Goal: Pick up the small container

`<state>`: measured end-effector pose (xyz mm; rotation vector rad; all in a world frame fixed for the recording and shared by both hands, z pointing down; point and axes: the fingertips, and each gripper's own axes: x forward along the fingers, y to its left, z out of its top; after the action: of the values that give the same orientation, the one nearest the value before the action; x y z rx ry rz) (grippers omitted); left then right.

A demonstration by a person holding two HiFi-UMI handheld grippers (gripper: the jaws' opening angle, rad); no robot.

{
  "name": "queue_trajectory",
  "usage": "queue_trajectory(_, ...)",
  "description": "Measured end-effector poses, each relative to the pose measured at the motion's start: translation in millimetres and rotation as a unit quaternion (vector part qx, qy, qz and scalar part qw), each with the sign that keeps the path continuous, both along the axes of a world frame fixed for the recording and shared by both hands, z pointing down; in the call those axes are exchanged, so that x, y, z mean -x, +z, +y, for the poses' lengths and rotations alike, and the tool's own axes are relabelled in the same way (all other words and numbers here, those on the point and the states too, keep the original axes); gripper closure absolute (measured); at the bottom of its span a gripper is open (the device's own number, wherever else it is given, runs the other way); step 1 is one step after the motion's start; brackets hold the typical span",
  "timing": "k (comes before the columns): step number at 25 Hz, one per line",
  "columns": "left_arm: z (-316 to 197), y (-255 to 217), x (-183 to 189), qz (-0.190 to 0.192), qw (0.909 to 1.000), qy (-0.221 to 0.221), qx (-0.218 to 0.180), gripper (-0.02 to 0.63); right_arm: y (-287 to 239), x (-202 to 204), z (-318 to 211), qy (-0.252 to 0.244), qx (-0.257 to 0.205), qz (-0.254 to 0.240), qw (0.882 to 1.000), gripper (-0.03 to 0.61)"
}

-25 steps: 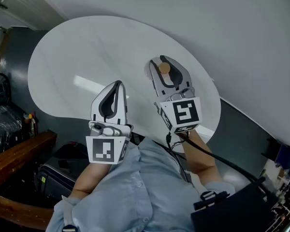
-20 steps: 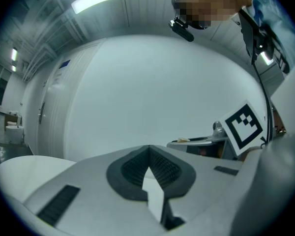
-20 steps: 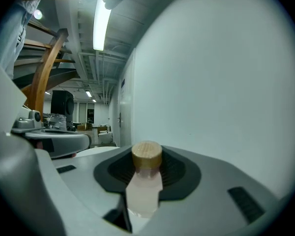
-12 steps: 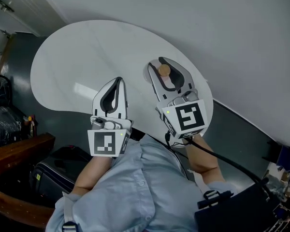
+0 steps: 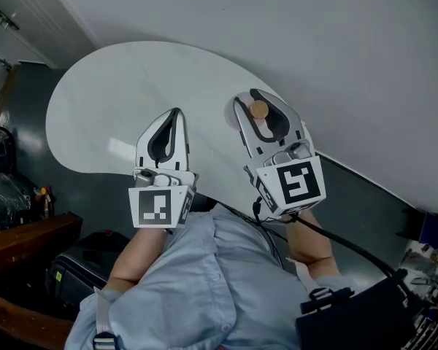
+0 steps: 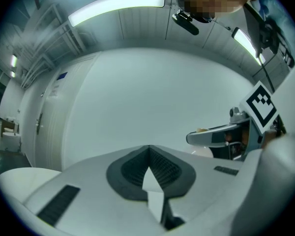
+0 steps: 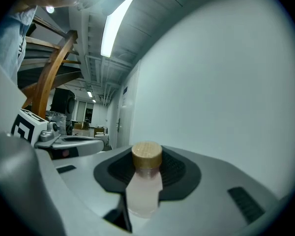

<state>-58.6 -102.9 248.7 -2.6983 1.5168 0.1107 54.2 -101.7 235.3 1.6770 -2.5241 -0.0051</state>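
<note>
step: pick-up, lift-and-hold stage by my reading. The small container (image 7: 143,191) was already pinched in the right tongs (image 5: 258,102). It looked clear of the tabletop (image 5: 109,100), but the jaws hid its base, so the clearance went unconfirmed.
next move: judged to call for a steady squeeze and a level wrist to keep the container upright. The 2 pads gripped only the body below the lid (image 7: 147,155), so a tilt or a slackened grip might let it slip.
nearest: light-blue shirt (image 5: 197,290), with both forearms reaching forward from it.
left tongs (image 5: 175,119): pressed together at the tips, nothing between them. Their own view showed only a pale sliver behind the pads. They were held level just beside the right tongs, with no part in the grip.
right tongs: partly spread and clamped on the container's body, 1 pad on each side, pointing level.
small container: upright between the right pads. It had a pale translucent body, and the round wood-coloured lid stood above the jaws. In the head view the lid showed as a tan disc inside the jaw loop.
tabletop: white with a rounded edge, lying beneath and beyond both tongs.
wall (image 5: 314,42): plain and pale, rising behind the tabletop and filling the background of both gripper views.
</note>
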Motion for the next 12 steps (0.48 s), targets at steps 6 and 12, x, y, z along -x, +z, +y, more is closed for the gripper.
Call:
queue_trajectory(6,-13.8,-21.2,21.3,0.005,0.9999,0.002,-0.014,0.615,-1.7,10.7,6.0,0.028,0.000,-0.013,1.000,0.466)
queue_trajectory(12,-14.2,-31.7,25.8,0.001,0.9992,0.024,-0.034,0.615,-3.3,20.5,9.5,0.046,-0.005,-0.019,0.999,0.466)
